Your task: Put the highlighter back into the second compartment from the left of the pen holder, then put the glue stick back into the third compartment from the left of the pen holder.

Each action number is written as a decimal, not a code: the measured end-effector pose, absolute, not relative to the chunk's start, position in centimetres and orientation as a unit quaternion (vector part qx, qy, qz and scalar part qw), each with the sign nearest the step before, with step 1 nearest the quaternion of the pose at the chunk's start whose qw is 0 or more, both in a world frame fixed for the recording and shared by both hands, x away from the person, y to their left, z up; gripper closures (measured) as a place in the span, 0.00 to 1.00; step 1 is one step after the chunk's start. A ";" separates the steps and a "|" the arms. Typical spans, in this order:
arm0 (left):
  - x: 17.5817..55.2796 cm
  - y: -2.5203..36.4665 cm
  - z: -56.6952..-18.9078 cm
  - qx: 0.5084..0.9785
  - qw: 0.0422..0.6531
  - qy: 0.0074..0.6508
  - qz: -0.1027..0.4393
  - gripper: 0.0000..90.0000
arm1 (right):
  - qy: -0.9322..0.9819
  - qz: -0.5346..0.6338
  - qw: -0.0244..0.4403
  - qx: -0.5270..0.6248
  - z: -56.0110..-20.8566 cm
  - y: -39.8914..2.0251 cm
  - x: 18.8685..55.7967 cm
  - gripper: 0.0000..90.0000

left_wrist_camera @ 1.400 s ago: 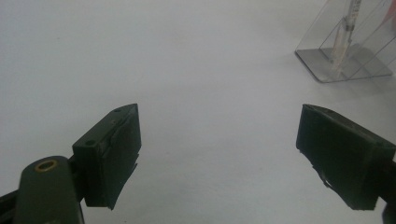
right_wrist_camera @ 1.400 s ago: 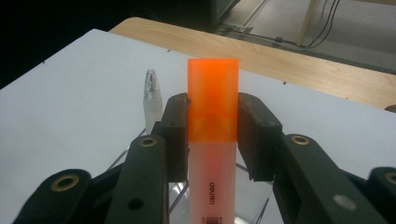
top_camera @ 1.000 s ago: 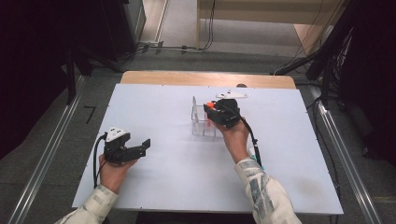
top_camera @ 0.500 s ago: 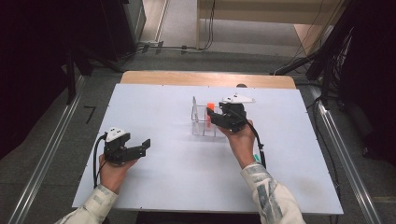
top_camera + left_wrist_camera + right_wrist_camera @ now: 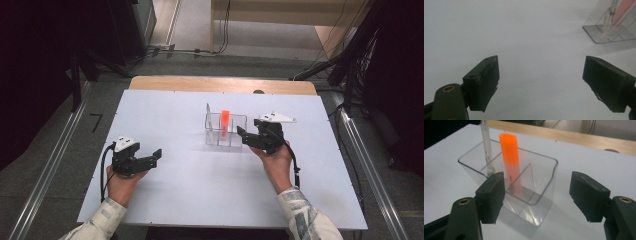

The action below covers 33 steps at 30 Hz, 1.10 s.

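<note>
A clear plastic organizer [image 5: 235, 137] with several compartments stands on the white tabletop [image 5: 200, 200]. An orange marker [image 5: 225, 119] stands upright in it, and a thin clear pen [image 5: 208, 117] leans in its left end. My right gripper [image 5: 244, 136] sits just right of the organizer, pointing at it. Its jaws have just been opening and grip nothing. In the right gripper view the marker [image 5: 510, 167], the pen [image 5: 486, 147] and the organizer [image 5: 544, 185] lie just beyond the open gripper [image 5: 537, 197]. My left gripper [image 5: 152, 157] rests open at the front left, with nothing between its jaws [image 5: 541, 82].
A wooden strip [image 5: 220, 84] runs along the table's far edge. Dark floor, cables and metal rails surround the table. In the left gripper view the organizer [image 5: 604, 32] stands far off at the upper right.
My right gripper has drawn back to the right from above the organizer and its jaws have spread, leaving the orange marker standing inside. The left gripper has stayed in place.
</note>
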State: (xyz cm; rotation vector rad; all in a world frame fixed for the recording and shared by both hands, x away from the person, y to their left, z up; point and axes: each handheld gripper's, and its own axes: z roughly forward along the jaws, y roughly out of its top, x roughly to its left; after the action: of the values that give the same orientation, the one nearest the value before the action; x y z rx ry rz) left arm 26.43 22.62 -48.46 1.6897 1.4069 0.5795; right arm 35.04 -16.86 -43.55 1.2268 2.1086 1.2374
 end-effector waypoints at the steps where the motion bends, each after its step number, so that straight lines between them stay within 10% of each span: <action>1: 26.4 22.6 -48.5 0.674 0.420 0.562 0.231 0.16 | 0.756 0.440 0.201 0.441 -43.7 -17.1 35.0 0.29; 33: 26.3 22.7 -48.3 0.672 0.421 0.562 0.235 0.15 | 0.748 0.390 0.220 0.489 -47.9 -24.6 30.5 0.28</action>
State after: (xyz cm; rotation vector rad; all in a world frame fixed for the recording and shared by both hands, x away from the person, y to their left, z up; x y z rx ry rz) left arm 26.30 22.75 -48.28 1.6833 1.4077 0.5876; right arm 30.53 -24.61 -47.86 1.3539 2.0699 1.0782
